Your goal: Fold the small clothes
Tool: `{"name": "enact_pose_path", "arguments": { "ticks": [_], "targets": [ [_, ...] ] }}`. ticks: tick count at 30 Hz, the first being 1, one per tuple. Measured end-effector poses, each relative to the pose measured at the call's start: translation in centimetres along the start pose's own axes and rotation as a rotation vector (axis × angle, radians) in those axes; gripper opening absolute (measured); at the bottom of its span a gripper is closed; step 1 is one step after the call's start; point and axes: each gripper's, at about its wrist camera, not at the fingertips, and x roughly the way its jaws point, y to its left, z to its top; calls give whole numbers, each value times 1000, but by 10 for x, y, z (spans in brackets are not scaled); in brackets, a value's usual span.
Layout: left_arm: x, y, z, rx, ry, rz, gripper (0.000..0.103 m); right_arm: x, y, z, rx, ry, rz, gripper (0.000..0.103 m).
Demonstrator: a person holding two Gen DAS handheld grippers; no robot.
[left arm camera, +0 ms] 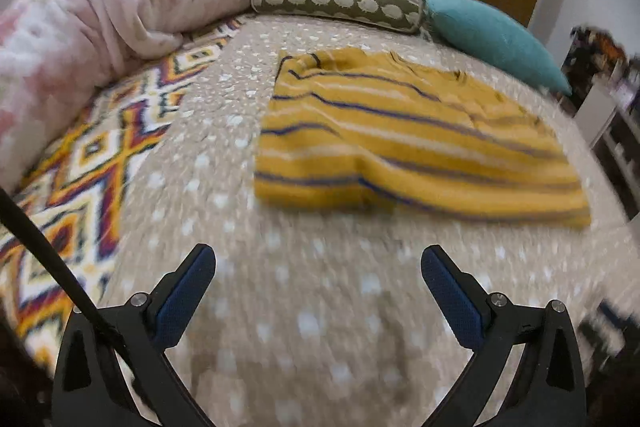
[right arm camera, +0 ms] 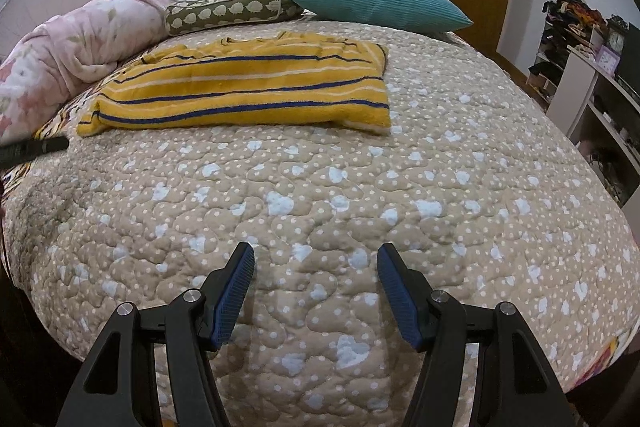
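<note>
The yellow striped garment (right arm camera: 240, 91) lay folded on the quilted bedspread (right arm camera: 320, 187), just before the hedgehog-print bolster (right arm camera: 228, 9). Both tools, left tool (left arm camera: 318, 269) and right tool (right arm camera: 316, 267), hung wide and empty short of it, probably between folds.

The shirt (right arm camera: 244, 95) looks like fuzzy terry-ish knit, the bedspread (right arm camera: 320, 195) is matt quilted cotton, puckered. Teal pillow (right arm camera: 376, 3) is ribbed cord. Gripper pads (right arm camera: 236, 291) are knurled blue rubber on matt black plastic.
</note>
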Motion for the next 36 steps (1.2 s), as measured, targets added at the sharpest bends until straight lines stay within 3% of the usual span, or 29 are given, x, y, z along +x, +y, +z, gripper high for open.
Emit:
{"name": "enact_pose_path", "arguments": {
  "ticks": [3, 5, 6, 7, 8, 9, 10, 11, 14, 20, 21, 23, 25, 32, 33, 35, 36],
  "targets": [
    [29, 36, 22, -155, 41, -65, 89, 2, 3, 0, -8, 5, -1, 68],
    [47, 48, 28, -222, 77, -124, 69, 2, 6, -1, -17, 7, -3, 68],
    [55, 49, 31, -226, 79, -137, 65, 3, 7, 0, -21, 8, -5, 68],
    [58, 47, 33, -206, 72, -133, 53, 4, 9, -1, -25, 10, -8, 68],
    [60, 44, 35, -180, 74, -130, 29, 4, 9, -1, -25, 12, -9, 68],
    [61, 41, 38, -161, 83, -141, 18, 6, 10, -1, -25, 14, -10, 68],
    [61, 40, 43, -153, 83, -136, 10, 6, 11, 0, -26, 16, -11, 68],
    [57, 40, 48, -140, 69, -100, 7, 6, 12, -1, -28, 17, -14, 68],
    [48, 41, 60, -102, 13, 38, 7, 7, 15, 1, -45, 21, -20, 68],
    [38, 35, 49, -58, -18, 157, 13, 7, 35, 20, -102, 17, 3, 68],
    [34, 36, 45, -55, -26, 168, 18, 6, 42, 25, -117, 9, 15, 68],
    [20, 43, 38, -72, -41, 142, 51, 5, 59, 37, -158, -8, 38, 68],
    [7, 50, 30, -107, -67, 104, 64, 6, 77, 46, -195, -17, 64, 68],
    [-14, 75, 11, -177, -97, 79, 71, 34, 149, 68, -310, 2, 162, 67],
    [-13, 81, 10, -194, -90, 74, 71, 37, 160, 75, -333, -3, 176, 65],
    [-9, 94, 9, -234, -70, 63, 71, 43, 177, 92, -356, -18, 207, 44],
    [-8, 97, 9, -247, -66, 56, 71, 46, 185, 100, -357, -20, 218, 43]
  ]
}}
